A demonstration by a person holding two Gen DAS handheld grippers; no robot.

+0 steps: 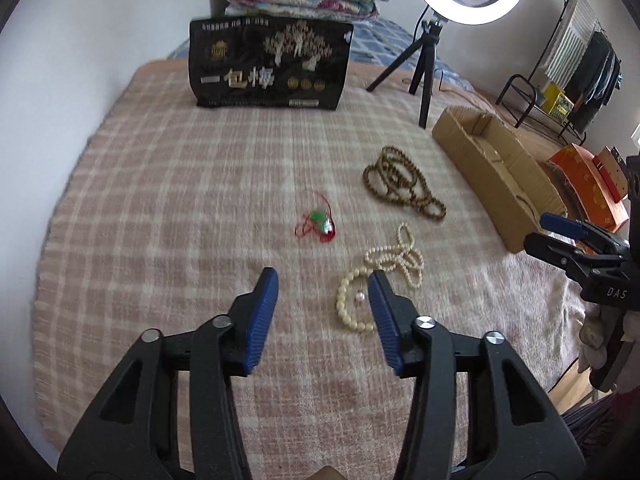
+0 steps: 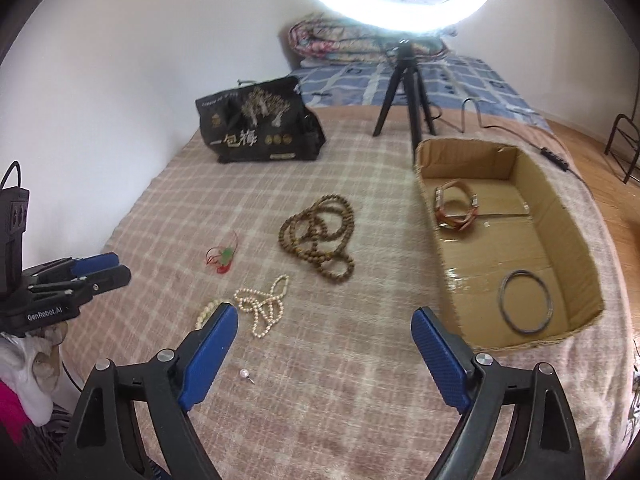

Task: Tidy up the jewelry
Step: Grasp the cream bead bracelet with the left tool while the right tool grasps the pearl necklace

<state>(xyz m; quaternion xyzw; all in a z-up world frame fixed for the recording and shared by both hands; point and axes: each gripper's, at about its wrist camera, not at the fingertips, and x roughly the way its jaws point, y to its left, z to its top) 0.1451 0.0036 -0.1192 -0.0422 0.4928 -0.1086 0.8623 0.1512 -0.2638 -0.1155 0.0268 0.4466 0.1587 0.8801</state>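
Two spread, empty tools, left tool [image 1: 322, 280] and right tool [image 2: 324, 318], angled down over jewelry-strewn blanket [image 1: 180, 200].

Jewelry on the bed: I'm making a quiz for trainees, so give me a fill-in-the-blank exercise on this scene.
1. The dark ring lies inside the ____.
2. The green pendant hangs on a ____ cord.
3. Both grippers, left and right, hold ____.
4. The brown beads lie on the ____, outside the cardboard box.

Missing words: cardboard box; red; nothing; blanket
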